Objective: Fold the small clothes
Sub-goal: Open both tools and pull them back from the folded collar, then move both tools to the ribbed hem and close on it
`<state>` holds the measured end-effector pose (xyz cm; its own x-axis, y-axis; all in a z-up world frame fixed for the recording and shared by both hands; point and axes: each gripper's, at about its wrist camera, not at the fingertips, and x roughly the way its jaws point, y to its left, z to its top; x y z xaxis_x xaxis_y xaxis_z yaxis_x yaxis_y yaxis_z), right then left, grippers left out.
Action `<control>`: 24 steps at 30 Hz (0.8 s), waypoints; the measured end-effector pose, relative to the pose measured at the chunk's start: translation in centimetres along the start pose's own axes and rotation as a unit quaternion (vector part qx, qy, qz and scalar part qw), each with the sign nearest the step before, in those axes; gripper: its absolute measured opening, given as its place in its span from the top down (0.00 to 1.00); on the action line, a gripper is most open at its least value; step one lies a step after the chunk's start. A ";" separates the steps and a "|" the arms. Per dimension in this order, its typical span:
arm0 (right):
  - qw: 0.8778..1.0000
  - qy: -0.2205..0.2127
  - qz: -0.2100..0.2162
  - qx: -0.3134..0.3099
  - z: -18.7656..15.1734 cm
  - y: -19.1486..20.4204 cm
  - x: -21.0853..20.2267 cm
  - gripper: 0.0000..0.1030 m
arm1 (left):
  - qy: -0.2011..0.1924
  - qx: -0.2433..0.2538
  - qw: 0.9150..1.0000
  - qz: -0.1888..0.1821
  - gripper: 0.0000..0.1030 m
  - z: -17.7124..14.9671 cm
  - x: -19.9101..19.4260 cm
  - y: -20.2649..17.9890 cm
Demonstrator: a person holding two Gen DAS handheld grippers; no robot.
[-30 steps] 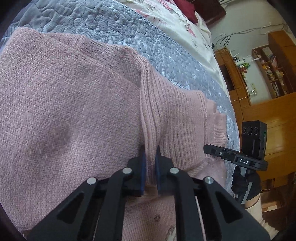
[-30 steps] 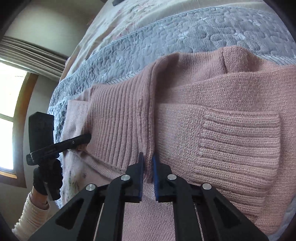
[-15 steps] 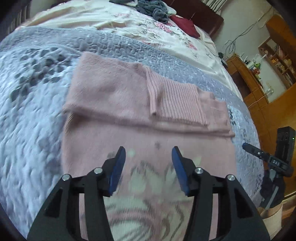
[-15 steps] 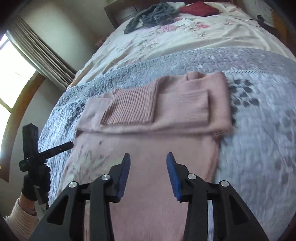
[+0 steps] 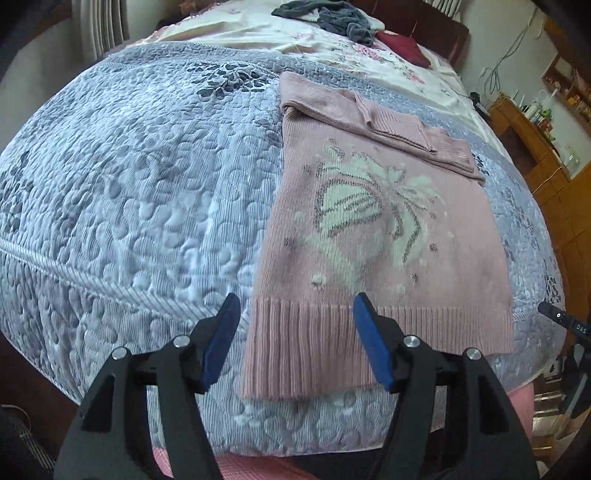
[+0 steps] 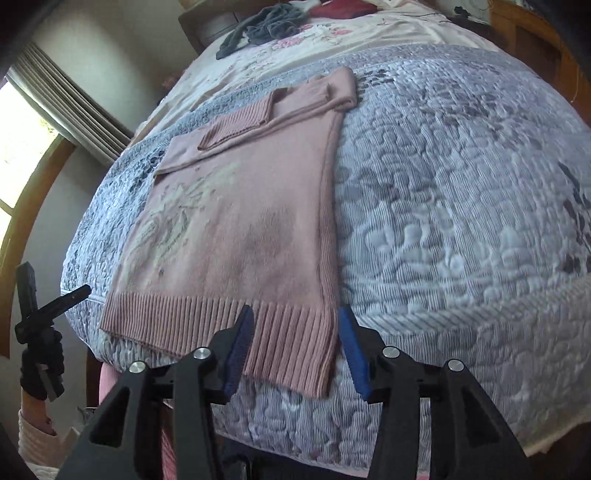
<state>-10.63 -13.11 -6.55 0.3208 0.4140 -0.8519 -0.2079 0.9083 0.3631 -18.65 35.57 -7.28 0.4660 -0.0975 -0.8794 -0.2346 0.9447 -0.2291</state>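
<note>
A pink knit sweater (image 5: 384, 229) with a white butterfly pattern lies flat on the grey quilted bedspread (image 5: 129, 192), its sleeves folded across the top. Its ribbed hem hangs at the near bed edge. My left gripper (image 5: 295, 338) is open, its blue pads straddling the hem's left corner without touching it. In the right wrist view the same sweater (image 6: 236, 229) shows, and my right gripper (image 6: 297, 349) is open around the hem's right corner. The left gripper (image 6: 55, 306) appears at the far left, held by a gloved hand.
Dark clothes (image 5: 325, 14) and a red item (image 5: 402, 46) lie on a floral sheet at the far end of the bed. Wooden shelves (image 5: 546, 122) stand to the right. A window with a blind (image 6: 44, 122) is at the left.
Both grippers let go of the folded sleeves, opened, and pulled back down to the sweater's hem at the near bed edge. The sleeves stay folded across the top.
</note>
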 end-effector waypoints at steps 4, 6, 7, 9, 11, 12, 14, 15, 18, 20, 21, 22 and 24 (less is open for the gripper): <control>1.000 0.014 -0.005 0.007 -2.0 -0.7 0.7 0.53 | 0.008 -0.001 1.000 0.014 0.36 -1.5 0.1 0.6; 1.000 0.022 -0.004 0.016 -2.7 -1.4 1.3 0.53 | 0.016 -0.005 1.000 0.020 0.36 -2.0 0.6 1.1; 0.999 0.027 -0.003 0.023 -3.0 -1.8 1.6 0.53 | 0.021 -0.010 0.999 0.023 0.36 -2.2 1.0 1.4; 0.999 0.036 0.000 0.032 -3.5 -2.3 2.3 0.53 | 0.030 -0.015 0.999 0.026 0.36 -2.7 1.7 1.8; 0.998 0.046 0.006 0.036 -3.9 -2.5 3.1 0.53 | 0.040 -0.020 0.999 0.023 0.36 -3.1 2.3 2.0; 0.998 0.050 0.006 0.036 -4.0 -2.5 3.4 0.53 | 0.043 -0.020 0.999 0.022 0.36 -3.2 2.5 2.0; 0.998 0.053 0.005 0.035 -4.1 -2.3 3.9 0.52 | 0.048 -0.024 0.998 0.018 0.35 -3.5 3.0 2.2; 0.998 0.054 0.006 0.035 -4.1 -2.2 4.1 0.52 | 0.051 -0.028 0.998 0.012 0.35 -3.6 3.3 2.3; 0.998 0.061 0.007 0.032 -4.1 -2.0 4.9 0.52 | 0.062 -0.034 0.997 0.007 0.35 -3.9 4.1 2.4; 0.998 0.064 0.009 0.022 -4.1 -1.6 5.3 0.52 | 0.061 -0.031 0.998 0.006 0.33 -4.1 4.4 2.5; 0.998 0.065 0.008 0.018 -4.1 -1.3 5.5 0.52 | 0.061 -0.031 0.998 0.005 0.32 -4.0 4.5 2.4; 0.998 0.066 0.007 0.014 -4.1 -1.2 5.6 0.52 | 0.061 -0.032 0.998 0.004 0.32 -4.0 4.5 2.4; 0.998 0.065 0.012 0.011 -4.0 -1.0 5.6 0.52 | 0.062 -0.034 0.998 -0.003 0.32 -4.0 4.5 2.4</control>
<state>-12.37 -11.91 -13.19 0.1940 0.4255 -0.8839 -0.1928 0.9000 0.3909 -20.50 36.11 -13.47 0.3601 -0.1441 -0.9217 -0.2922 0.9209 -0.2581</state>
